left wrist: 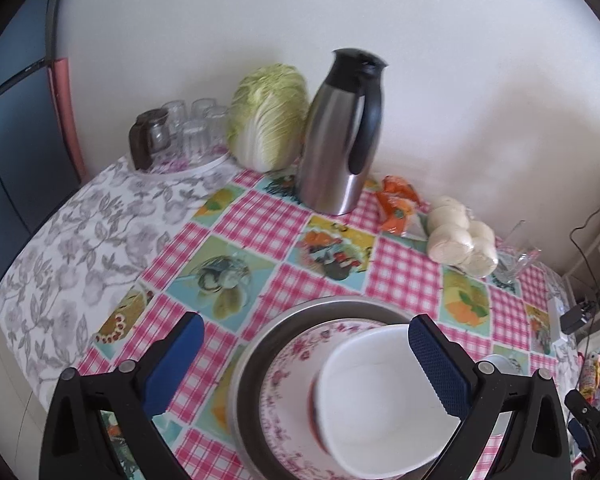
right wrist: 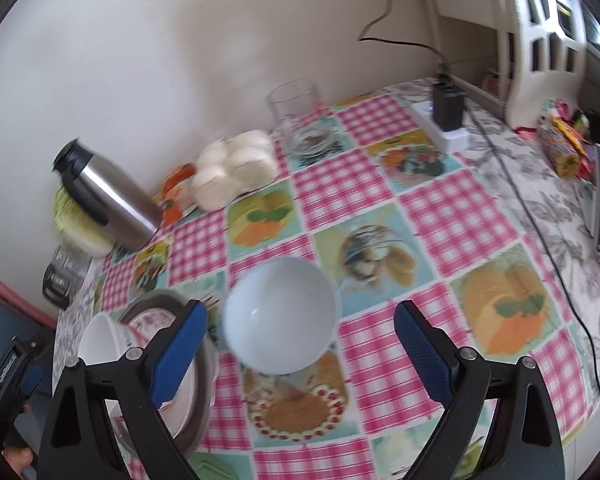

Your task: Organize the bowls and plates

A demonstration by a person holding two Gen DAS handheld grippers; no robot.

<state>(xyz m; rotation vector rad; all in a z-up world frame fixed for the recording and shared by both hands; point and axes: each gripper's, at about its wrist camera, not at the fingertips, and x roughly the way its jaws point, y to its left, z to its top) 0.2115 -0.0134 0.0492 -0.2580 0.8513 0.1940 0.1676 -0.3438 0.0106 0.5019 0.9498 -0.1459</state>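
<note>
In the left wrist view a white bowl (left wrist: 384, 400) rests tilted on a floral plate (left wrist: 288, 364), which lies in a metal pan (left wrist: 260, 340). My left gripper (left wrist: 306, 360) is open around the stack, its right finger (left wrist: 440, 364) over the bowl's rim. In the right wrist view a second white bowl (right wrist: 279, 314) stands upright on the tablecloth. My right gripper (right wrist: 300, 340) is open and empty, just in front of that bowl. The stack (right wrist: 112, 340) shows at the lower left there.
A steel thermos (left wrist: 340, 136), a cabbage (left wrist: 268, 116), glasses on a tray (left wrist: 188, 128), steamed buns (left wrist: 460, 236) and an orange packet (left wrist: 398, 204) stand along the wall. A clear jug (right wrist: 296, 116), a power strip with charger (right wrist: 446, 116) and cables (right wrist: 540, 216) lie to the right.
</note>
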